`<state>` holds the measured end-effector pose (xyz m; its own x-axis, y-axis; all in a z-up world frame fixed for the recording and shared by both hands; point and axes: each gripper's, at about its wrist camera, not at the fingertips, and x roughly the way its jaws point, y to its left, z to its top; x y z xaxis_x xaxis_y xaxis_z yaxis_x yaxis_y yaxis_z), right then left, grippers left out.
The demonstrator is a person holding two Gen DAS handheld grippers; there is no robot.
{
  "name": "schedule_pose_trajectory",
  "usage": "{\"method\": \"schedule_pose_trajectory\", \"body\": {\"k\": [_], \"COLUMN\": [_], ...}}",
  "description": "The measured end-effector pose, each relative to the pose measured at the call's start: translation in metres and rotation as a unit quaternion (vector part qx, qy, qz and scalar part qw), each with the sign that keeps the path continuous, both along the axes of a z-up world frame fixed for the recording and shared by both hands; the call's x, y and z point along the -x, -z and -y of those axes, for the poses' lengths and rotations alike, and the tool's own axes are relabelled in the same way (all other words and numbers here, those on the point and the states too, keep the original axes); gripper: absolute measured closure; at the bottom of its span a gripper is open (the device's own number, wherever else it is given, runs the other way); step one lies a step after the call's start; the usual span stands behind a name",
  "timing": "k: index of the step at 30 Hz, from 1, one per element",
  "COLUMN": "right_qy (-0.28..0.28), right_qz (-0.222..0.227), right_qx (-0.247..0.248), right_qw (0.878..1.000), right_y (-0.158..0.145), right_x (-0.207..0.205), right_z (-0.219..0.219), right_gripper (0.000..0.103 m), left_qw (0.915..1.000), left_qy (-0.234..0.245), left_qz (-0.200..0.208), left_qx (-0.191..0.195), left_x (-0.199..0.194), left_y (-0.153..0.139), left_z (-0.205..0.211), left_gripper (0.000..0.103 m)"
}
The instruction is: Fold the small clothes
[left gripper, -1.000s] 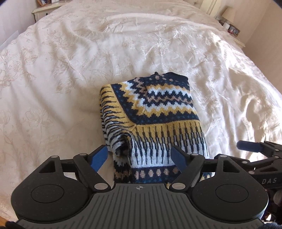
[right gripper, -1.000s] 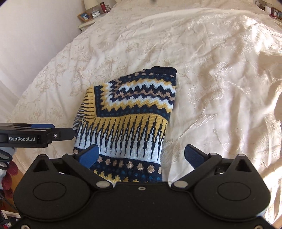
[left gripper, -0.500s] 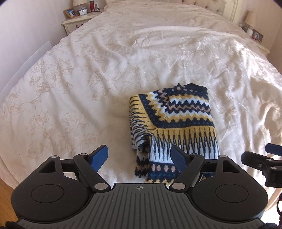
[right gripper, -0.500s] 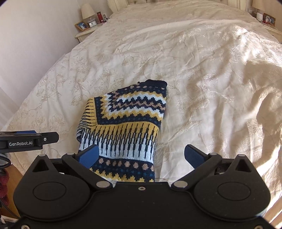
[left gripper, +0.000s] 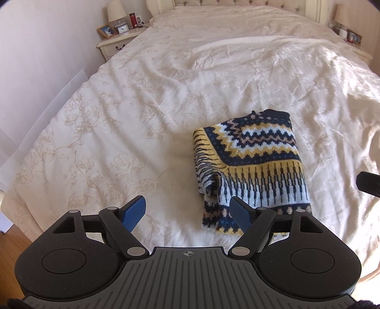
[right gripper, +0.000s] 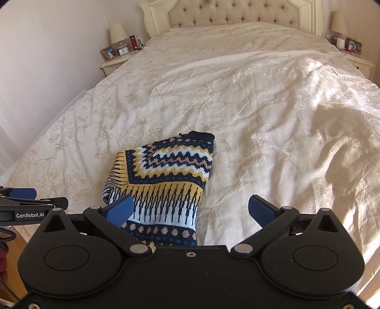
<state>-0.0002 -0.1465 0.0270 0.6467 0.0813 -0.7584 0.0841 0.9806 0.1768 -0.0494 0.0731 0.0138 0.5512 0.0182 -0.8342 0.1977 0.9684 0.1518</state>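
A small knitted sweater (left gripper: pixel 254 171) in navy, yellow and white zigzag bands lies folded into a compact rectangle on the cream bedspread (left gripper: pixel 142 107). In the right wrist view the same sweater (right gripper: pixel 166 185) sits low and left of centre. My left gripper (left gripper: pixel 188 211) is open and empty, held above the bed near its foot, with the sweater just ahead to the right. My right gripper (right gripper: pixel 191 209) is open too, nothing between its fingers, hovering over the sweater's near hem. The left gripper's body shows at the left edge of the right wrist view.
The bed has a tufted headboard (right gripper: pixel 235 14). A bedside table (left gripper: pixel 118 42) with a lamp, clock and photo frame stands at the far left, another (right gripper: pixel 356 59) at the far right. Wooden floor (left gripper: pixel 11 240) shows past the bed's near left corner.
Both grippers have drawn back and up from the folded sweater, so it looks smaller and more of the bed and headboard shows. The sweater has not moved.
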Motion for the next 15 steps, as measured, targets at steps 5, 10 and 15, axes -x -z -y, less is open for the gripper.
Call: {"method": "schedule_pose_trajectory", "body": {"k": [5,10,15], "right_qy": [-0.002,-0.008,0.001], "right_qz": [-0.015,-0.027,-0.040], "right_qx": [0.015,0.004,-0.010], "right_qw": [1.000,1.000,0.999], "right_y": [0.001,0.005,0.010], "right_x": [0.000,-0.001,-0.002], "right_z": [-0.003,-0.002,0.001], "right_gripper": [0.001,0.001,0.001], "left_qw": [0.9989,0.9984,0.9980], "left_qy": [-0.004,-0.006,-0.010], "left_qz": [-0.027,-0.038,-0.045], "left_qx": [0.039,0.042,0.042], "left_x": [0.002,0.004,0.004], "left_y": [0.002,0.005,0.007], "left_z": [-0.001,-0.001,-0.002], "left_gripper": [0.026,0.026,0.026]}}
